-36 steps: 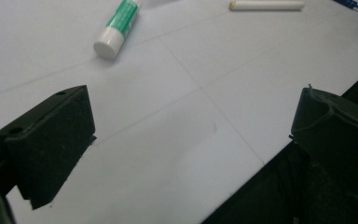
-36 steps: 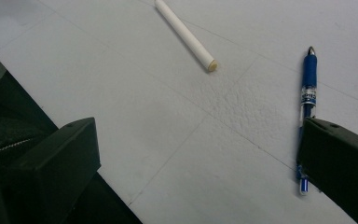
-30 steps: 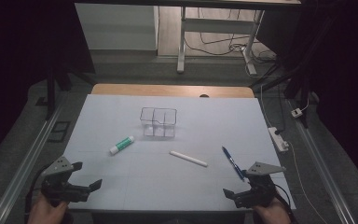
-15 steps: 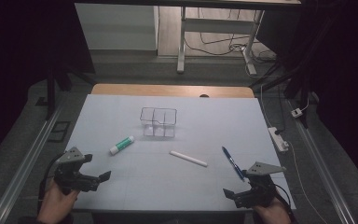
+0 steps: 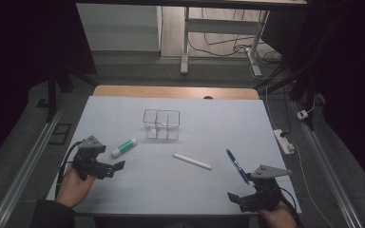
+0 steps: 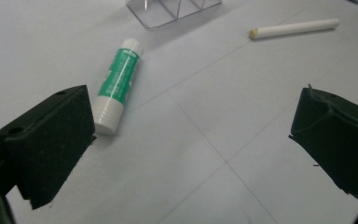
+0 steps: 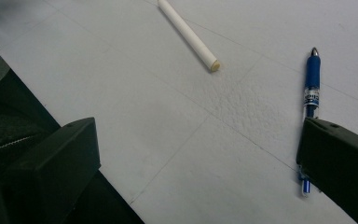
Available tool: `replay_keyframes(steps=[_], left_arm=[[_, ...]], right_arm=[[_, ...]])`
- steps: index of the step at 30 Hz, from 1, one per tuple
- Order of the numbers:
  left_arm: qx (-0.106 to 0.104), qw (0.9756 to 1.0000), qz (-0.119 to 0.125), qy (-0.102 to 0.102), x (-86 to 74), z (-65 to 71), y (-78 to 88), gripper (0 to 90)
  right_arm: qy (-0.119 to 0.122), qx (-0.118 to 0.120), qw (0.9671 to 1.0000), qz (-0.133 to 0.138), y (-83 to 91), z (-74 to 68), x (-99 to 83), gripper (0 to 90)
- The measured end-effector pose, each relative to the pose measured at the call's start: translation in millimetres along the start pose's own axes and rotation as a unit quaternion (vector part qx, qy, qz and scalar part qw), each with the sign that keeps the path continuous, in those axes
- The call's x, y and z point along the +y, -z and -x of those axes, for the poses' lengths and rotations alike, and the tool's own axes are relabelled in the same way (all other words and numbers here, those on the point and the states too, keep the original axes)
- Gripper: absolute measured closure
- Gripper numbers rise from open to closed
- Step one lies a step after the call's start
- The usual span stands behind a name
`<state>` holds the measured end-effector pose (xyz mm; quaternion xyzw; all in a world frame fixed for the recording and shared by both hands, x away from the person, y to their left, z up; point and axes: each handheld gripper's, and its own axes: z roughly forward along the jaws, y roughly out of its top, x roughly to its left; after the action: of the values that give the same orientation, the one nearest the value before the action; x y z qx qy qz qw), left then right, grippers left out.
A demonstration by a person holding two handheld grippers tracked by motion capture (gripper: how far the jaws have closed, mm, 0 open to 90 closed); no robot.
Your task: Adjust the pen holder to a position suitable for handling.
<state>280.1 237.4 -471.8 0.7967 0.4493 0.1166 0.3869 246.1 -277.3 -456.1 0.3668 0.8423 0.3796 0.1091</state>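
A green-and-white glue stick (image 5: 124, 147) (image 6: 118, 84) lies left of centre on the white table sheet. My left gripper (image 5: 115, 169) (image 6: 186, 140) hovers open just below it, its jaws wide apart and empty. A white stick (image 5: 192, 161) (image 6: 293, 28) (image 7: 189, 33) lies near the middle. A blue pen (image 5: 237, 166) (image 7: 311, 86) lies to the right. My right gripper (image 5: 236, 200) (image 7: 200, 172) stands open near the front edge, one jaw overlapping the pen's lower end in its view. A clear divided box (image 5: 161, 124) (image 6: 172, 8) stands behind the glue stick.
The white sheet (image 5: 180, 180) covers the table, with a wooden strip (image 5: 171, 92) at the far edge. A white power strip (image 5: 284, 141) lies off the right side. The table's front edge (image 7: 102, 179) runs close to my right gripper.
My left gripper has moved forward and to the right, closer to the glue stick. The right gripper has stayed where it was.
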Motion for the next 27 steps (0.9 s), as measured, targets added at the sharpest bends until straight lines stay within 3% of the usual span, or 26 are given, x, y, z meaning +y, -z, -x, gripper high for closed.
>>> replay_keyframes(steps=[13, 20, 27], left_arm=[[0.019, 0.9992, -0.017, -0.03, 32.1, -14.9, -34.2, 0.0], [0.022, 0.9991, -0.018, -0.033, 50.5, -29.0, -51.2, 0.0], [0.031, 0.9983, -0.033, -0.037, 62.1, -41.7, -71.9, 1.4]], right_arm=[[0.002, 0.003, 1.0, -0.001, -0.7, 0.3, 0.0, 0.0], [-0.001, 0.004, 1.0, -0.002, -0.7, 1.0, 0.0, 0.0], [-0.001, 0.007, 1.0, -0.004, -1.1, 0.9, 0.1, 0.0]])
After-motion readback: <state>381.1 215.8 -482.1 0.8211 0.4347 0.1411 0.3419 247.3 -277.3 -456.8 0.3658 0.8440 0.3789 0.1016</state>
